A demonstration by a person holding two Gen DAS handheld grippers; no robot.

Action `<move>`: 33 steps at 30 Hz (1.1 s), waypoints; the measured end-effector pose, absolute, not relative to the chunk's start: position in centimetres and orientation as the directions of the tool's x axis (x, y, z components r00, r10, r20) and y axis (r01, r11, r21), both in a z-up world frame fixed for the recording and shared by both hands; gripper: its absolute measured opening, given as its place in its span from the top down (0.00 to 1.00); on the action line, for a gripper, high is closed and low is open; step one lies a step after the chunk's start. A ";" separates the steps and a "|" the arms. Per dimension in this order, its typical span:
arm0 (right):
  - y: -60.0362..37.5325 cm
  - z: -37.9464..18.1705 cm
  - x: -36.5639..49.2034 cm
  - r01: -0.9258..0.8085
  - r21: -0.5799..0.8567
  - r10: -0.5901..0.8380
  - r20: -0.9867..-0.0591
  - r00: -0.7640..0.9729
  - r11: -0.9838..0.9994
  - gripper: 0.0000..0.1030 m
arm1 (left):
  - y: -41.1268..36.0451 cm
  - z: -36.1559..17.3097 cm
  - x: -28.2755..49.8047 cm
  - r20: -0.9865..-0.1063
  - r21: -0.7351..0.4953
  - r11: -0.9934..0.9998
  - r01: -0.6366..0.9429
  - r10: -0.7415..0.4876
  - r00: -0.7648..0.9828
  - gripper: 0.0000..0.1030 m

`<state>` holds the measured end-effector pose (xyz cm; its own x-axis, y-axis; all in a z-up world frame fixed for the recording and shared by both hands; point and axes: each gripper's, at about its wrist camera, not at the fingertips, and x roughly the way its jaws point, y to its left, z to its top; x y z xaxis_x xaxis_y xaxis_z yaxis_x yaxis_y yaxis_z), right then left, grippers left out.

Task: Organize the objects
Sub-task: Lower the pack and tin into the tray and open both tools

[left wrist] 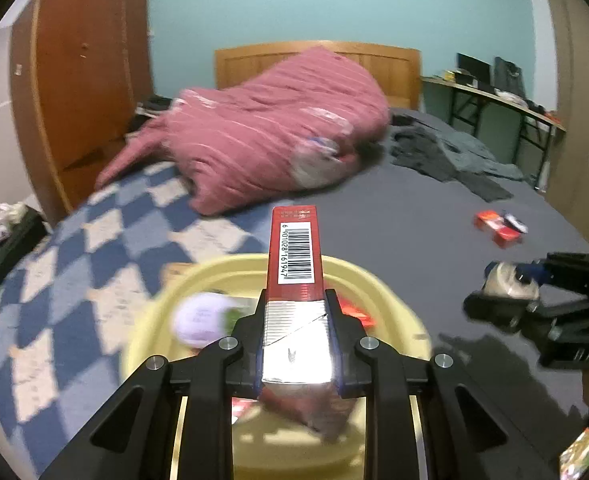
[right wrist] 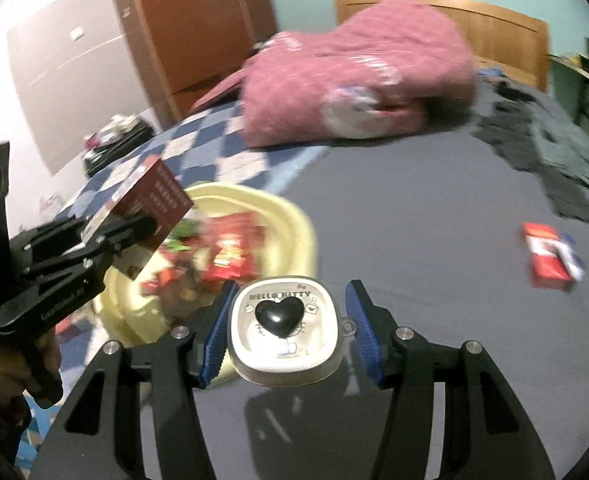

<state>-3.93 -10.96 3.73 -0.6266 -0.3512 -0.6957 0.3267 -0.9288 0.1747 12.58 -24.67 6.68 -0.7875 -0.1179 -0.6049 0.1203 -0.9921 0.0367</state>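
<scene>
My left gripper (left wrist: 296,344) is shut on a red and silver carton with a barcode (left wrist: 296,256) and holds it over the yellow basin (left wrist: 378,276). The right wrist view shows the same carton (right wrist: 154,200) in the left gripper (right wrist: 134,224) above the basin (right wrist: 290,216), which holds red packets (right wrist: 230,252). My right gripper (right wrist: 288,332) holds a white Hello Kitty case with a black heart (right wrist: 284,334); the left pad touches it and a small gap shows at the right pad. It hangs above the grey sheet, right of the basin. A red pack (right wrist: 550,256) lies on the bed.
A pink quilt (left wrist: 254,136) is heaped at the head of the bed. Dark clothes (left wrist: 446,152) lie on the grey sheet (left wrist: 394,220). A blue checked blanket (left wrist: 74,280) covers the left side. A wooden wardrobe (left wrist: 82,80) stands left, a desk (left wrist: 506,100) right.
</scene>
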 end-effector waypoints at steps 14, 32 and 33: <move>-20.6 0.0 -4.5 0.476 0.124 -0.400 -0.741 -0.539 -0.871 0.46 | -28.4 3.6 15.0 -0.643 0.000 -0.983 0.182 -0.139 -0.753 0.78; -23.3 -3.8 -6.0 0.528 0.087 -0.394 -0.768 -0.505 -0.845 0.46 | -31.3 -2.1 11.9 -0.721 -0.078 -0.971 0.228 -0.103 -0.685 0.78; -23.3 -3.8 -6.1 0.527 0.088 -0.394 -0.768 -0.505 -0.845 0.46 | -31.3 -2.2 12.1 -0.721 -0.079 -0.971 0.228 -0.102 -0.686 0.78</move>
<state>-6.06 -23.33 -3.80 -0.5046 -0.3942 -0.7681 0.5268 -0.8454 0.0879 12.06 -31.28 -2.16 -0.6859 -0.1021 -0.7205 0.2275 -0.9706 -0.0791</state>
